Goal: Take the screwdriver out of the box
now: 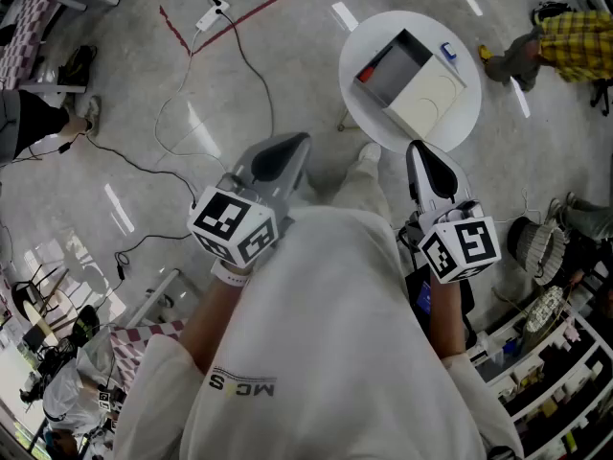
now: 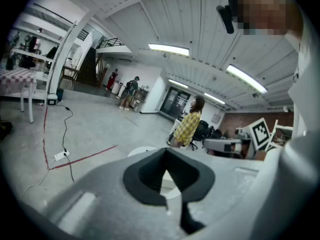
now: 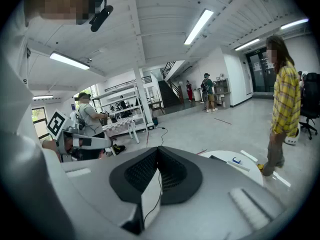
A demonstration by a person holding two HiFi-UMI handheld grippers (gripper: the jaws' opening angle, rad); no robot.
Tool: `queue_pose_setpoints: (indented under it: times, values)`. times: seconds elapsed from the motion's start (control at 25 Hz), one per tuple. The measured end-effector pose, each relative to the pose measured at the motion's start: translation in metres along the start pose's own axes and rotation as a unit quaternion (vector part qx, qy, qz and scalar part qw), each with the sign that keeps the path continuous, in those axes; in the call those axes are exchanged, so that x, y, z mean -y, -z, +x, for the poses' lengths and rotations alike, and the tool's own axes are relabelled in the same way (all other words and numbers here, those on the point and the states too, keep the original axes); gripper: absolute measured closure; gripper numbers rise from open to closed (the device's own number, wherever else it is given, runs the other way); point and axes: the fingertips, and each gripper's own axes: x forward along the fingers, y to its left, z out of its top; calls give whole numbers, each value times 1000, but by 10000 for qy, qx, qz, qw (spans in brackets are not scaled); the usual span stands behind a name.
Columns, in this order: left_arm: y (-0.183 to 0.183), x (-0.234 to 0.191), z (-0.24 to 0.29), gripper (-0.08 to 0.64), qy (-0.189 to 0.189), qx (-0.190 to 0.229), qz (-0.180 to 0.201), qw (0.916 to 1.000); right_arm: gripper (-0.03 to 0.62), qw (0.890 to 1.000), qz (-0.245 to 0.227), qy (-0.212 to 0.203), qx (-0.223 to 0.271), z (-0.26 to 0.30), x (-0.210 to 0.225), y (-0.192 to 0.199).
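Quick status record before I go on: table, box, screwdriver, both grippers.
table: round white table, ahead of the person
box: box on the table, looks open
screwdriver: cannot be made out from here
left gripper: left gripper jaws together, empty, short of the table
right gripper: right gripper jaws together, empty, short of the table

Box point(image 1: 412, 80) set on the round table point(image 1: 362, 113)
The table is placed ahead of the left gripper point(image 1: 283, 153) and right gripper point(image 1: 428, 166), which are held side by side and apart; a power strip point(image 1: 213, 14) is laid on the floor point(image 1: 287, 65), left of the table and farther off.
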Motion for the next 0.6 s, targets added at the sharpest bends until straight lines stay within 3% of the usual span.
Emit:
queue_pose_setpoints:
  times: [0.32, 0.6]
  values:
    - [-22, -39, -60, 560, 35, 207, 261, 9994, 591, 10000, -45, 79, 20, 33, -59, -2]
    - [-50, -78, 2, 560, 336, -139, 493, 9981, 592, 9987, 339, 336, 186, 82, -26, -12]
